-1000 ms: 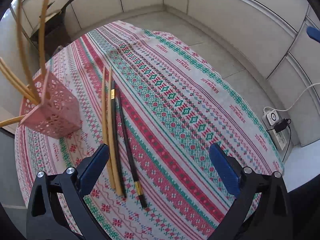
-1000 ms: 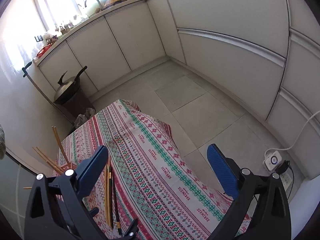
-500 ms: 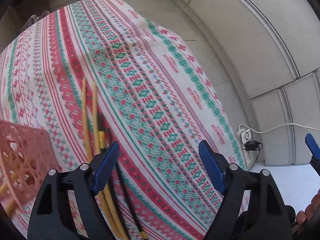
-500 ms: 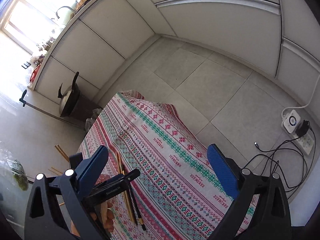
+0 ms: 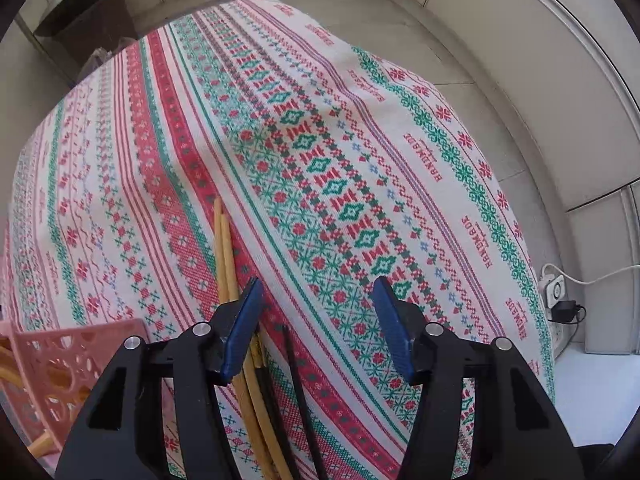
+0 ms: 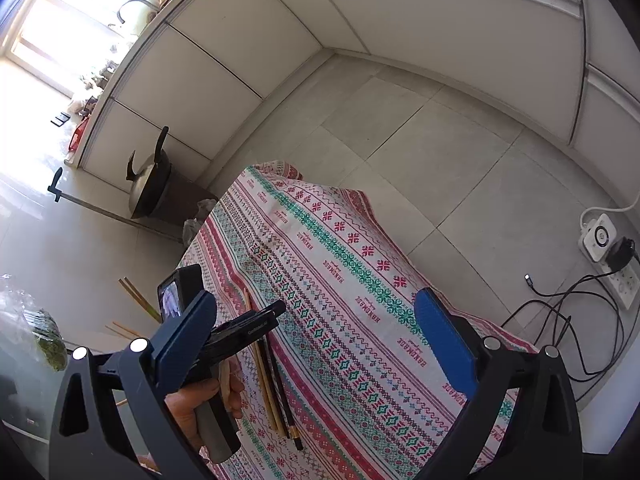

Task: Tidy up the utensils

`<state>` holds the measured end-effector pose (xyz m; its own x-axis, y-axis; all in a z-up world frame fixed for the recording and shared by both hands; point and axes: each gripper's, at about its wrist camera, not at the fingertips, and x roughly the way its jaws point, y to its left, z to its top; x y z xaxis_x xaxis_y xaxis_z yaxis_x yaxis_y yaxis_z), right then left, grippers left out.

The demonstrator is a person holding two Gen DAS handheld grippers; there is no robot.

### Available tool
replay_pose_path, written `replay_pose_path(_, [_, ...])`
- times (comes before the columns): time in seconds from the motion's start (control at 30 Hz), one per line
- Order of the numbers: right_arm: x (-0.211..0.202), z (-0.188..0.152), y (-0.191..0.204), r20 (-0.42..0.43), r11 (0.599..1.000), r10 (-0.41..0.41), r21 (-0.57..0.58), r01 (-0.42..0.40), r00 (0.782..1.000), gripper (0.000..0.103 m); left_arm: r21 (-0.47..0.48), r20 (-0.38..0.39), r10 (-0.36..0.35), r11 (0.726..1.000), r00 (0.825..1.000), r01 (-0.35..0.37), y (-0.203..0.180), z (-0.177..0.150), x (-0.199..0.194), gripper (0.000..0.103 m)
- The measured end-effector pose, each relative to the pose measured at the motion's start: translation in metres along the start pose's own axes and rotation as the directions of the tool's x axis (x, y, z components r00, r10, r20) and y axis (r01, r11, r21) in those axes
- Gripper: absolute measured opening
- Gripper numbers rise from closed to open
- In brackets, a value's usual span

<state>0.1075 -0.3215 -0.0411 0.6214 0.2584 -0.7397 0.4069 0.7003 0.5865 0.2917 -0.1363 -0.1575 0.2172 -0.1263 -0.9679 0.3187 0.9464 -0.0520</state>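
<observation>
Left gripper (image 5: pixel 316 320) points steeply down over the tablecloth (image 5: pixel 400 128), jaws about half open and closing. Between the blue pads: mostly bare cloth, plus one black chopstick (image 5: pixel 298 376) near the left pad. Nothing gripped yet.

Chopsticks lie loose on the cloth: two bamboo chopsticks (image 5: pixel 224 248) side by side, black ones just to their right. Long axis runs away from the camera, roughly in line with the fingers, so the jaws would close across the shafts. The bamboo pair passes under or just outside the left pad; the bundle sits left of the gap's centre. Judgement: the gripper needs a small shift left to centre the sticks before the pads meet.

Pink holder (image 5: pixel 68 364), perforated plastic, stands at the lower left, near the gripper, with bamboo sticks already inside.

Right gripper (image 6: pixel 316 344) hangs higher and further back, jaws wide apart, empty. From its view the left gripper (image 6: pixel 276 312) and the hand (image 6: pixel 200 404) holding it sit right over the chopsticks (image 6: pixel 276 384). Left is clearly the nearer.

Surface: woven red-green patterned cloth, slightly rumpled, draped over a small table. Room: kitchen, pale tiled floor, white cabinets, power strip (image 6: pixel 604 240) with cables on the floor.
</observation>
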Motion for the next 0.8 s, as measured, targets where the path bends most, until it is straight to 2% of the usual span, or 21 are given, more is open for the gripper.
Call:
replay_pose_path(0.13, [0.003, 0.0, 0.0, -0.012, 1.0, 0.003, 0.002, -0.003, 1.0, 0.096, 0.014, 0.005, 0.063, 0.998, 0.998, -0.063, -0.002, 0.014, -0.001, 0.055])
replay_pose_path(0.27, [0.006, -0.001, -0.001, -0.032, 1.0, 0.014, 0.014, -0.013, 0.999, 0.096, 0.008, -0.068, 0.099, 0.995, 0.993, -0.098, 0.0, 0.017, 0.012, 0.055])
replay_pose_path(0.33, [0.005, -0.001, -0.003, -0.031, 1.0, 0.014, 0.021, -0.013, 0.999, 0.096, -0.055, -0.079, 0.058, 0.997, 0.995, -0.063, 0.006, 0.016, 0.014, 0.055])
replay_pose_path(0.43, [0.004, 0.0, -0.004, -0.027, 1.0, 0.012, 0.027, -0.012, 1.0, 0.096, -0.025, -0.074, 0.062, 0.998, 0.995, -0.064, 0.003, 0.004, 0.012, 0.04])
replay_pose_path(0.47, [0.004, 0.0, -0.005, -0.028, 1.0, 0.012, 0.026, -0.011, 1.0, 0.096, -0.018, -0.074, 0.058, 0.998, 0.996, -0.059, 0.001, 0.0, 0.011, 0.03])
replay_pose_path(0.5, [0.004, 0.001, -0.005, -0.03, 1.0, 0.01, 0.024, -0.009, 1.0, 0.096, -0.025, -0.089, 0.021, 0.999, 0.996, -0.023, -0.001, -0.005, 0.011, 0.016])
replay_pose_path(0.57, [0.006, -0.001, -0.004, -0.038, 1.0, 0.005, 0.018, -0.004, 0.999, 0.096, -0.037, -0.1, -0.031, 0.999, 0.994, 0.027, -0.004, -0.02, 0.006, 0.012])
replay_pose_path(0.67, [0.011, -0.003, -0.004, -0.069, 1.0, 0.015, 0.017, -0.013, 0.997, 0.096, 0.007, -0.081, -0.005, 1.0, 0.997, 0.006, -0.021, -0.036, 0.005, 0.011])
replay_pose_path(0.8, [0.016, -0.005, -0.006, -0.085, 1.0, 0.002, 0.011, -0.001, 0.996, 0.096, -0.015, -0.021, -0.048, 0.999, 0.999, 0.048, -0.036, -0.055, -0.007, 0.01])
